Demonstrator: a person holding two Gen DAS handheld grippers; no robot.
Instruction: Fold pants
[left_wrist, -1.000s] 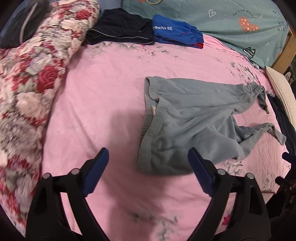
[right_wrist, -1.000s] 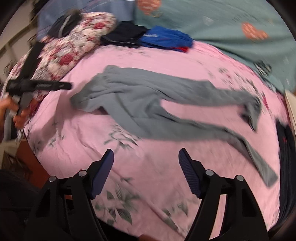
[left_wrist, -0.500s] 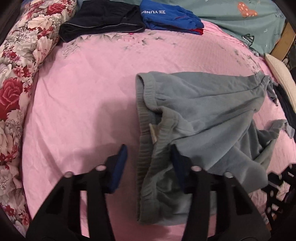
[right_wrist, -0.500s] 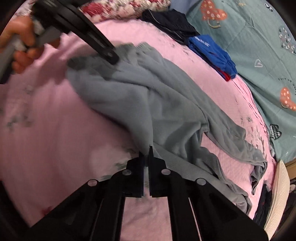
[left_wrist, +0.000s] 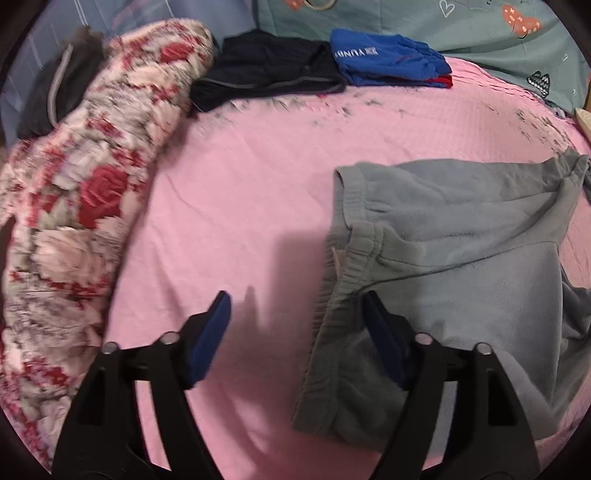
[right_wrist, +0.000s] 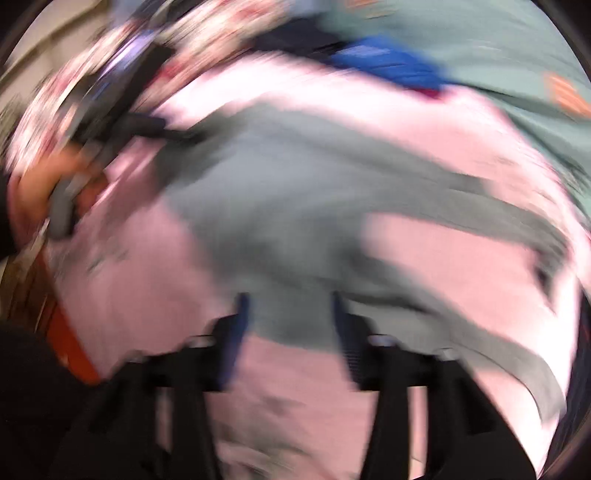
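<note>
Blue pads on our left gripper (left_wrist: 295, 325) are spreading apart, gripping nothing; the waistband edge of the grey pants (left_wrist: 461, 266) lies between them, just beside the right pad, untouched as far as we can see. Our right gripper (right_wrist: 288, 314) is likewise opening, with a fold of the same pants between its pads in a badly blurred view; we see no pinch there. The pants lie crumpled on the pink bedspread (left_wrist: 240, 184), waistband to the left, legs trailing right. A floral quilt (left_wrist: 74, 192) is heaped along the left. Farther off rest a folded dark garment (left_wrist: 266, 70) and a folded blue one (left_wrist: 384, 59), with a teal sheet (left_wrist: 480, 26) beyond.
</note>
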